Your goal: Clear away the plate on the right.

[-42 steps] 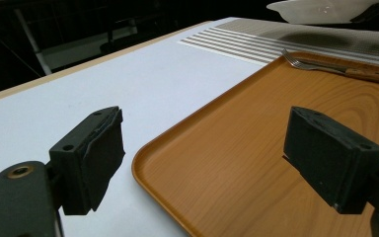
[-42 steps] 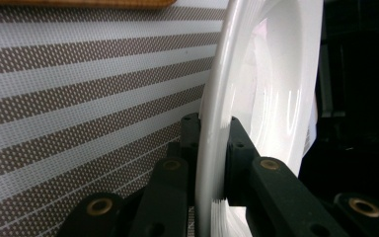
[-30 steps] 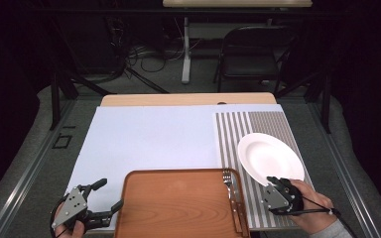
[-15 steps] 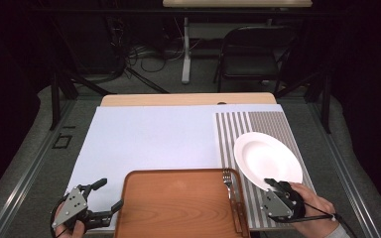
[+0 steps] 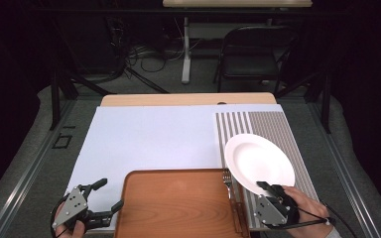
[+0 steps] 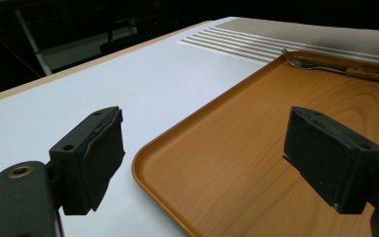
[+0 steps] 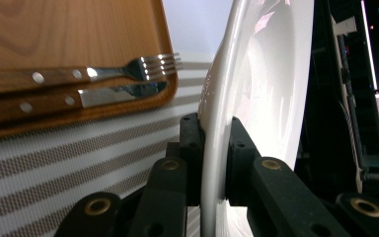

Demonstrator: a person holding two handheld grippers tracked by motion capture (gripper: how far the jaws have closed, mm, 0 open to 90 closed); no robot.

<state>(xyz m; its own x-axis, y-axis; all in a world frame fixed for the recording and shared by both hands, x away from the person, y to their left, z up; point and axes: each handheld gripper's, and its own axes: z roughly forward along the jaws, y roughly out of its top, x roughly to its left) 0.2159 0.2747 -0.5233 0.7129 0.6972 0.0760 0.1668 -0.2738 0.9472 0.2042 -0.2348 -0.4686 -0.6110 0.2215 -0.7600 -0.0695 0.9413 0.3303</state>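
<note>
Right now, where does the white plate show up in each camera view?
High view: plate at lower right over the striped mat, right gripper pinching its near rim.
Left gripper view: plate not in it.
Right gripper view: plate edge-on, centre-right, between the jaws.
Shared landmark: fork on the tray.

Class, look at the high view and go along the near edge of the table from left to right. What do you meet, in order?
Left gripper → wooden tray → fork → right gripper, clamped on the white plate.
</note>
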